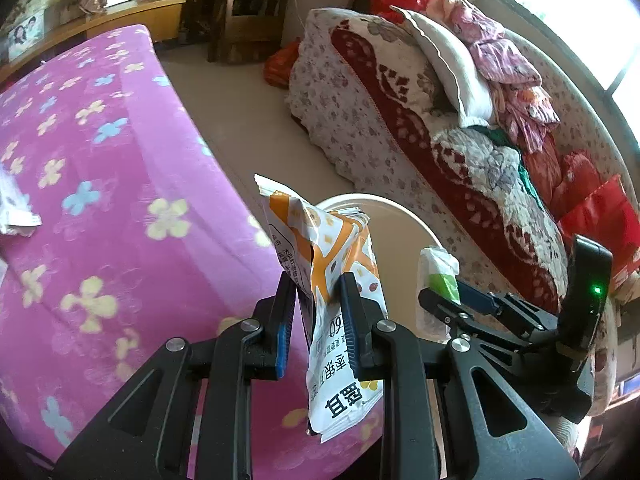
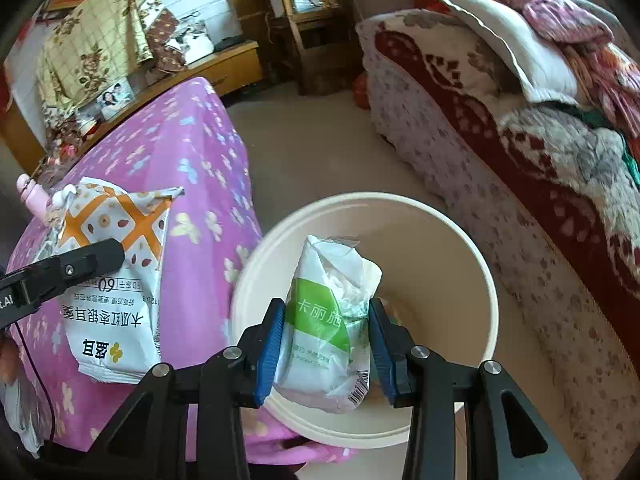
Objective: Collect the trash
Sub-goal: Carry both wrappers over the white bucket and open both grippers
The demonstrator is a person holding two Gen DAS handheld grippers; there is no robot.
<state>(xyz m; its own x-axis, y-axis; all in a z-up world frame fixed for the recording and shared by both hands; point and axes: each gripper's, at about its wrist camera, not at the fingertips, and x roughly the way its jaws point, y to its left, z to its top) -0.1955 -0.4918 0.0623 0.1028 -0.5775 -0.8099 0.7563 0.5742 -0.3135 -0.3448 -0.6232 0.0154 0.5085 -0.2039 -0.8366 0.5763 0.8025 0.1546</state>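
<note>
Right gripper (image 2: pixel 326 344) is clenched on a white tissue pack (image 2: pixel 328 328) with a green band, held directly over the cream waste bin (image 2: pixel 460 236) at lower centre, evidently positioned for dropping in. The band reads "卡丽施"; a barcode shows at the pack's lower corner. Left gripper (image 1: pixel 316 320) grips an orange-and-white snack wrapper (image 1: pixel 336 280) beside the bin, over the edge of the pink flowered bedspread (image 1: pixel 100 160), apparently next for disposal. Its print, seen upside down, includes "60".

Each hand-held gripper (image 1: pixel 316 312) is black — blue-padded fingers (image 2: pixel 269 344), silver screws, one green light.
</note>
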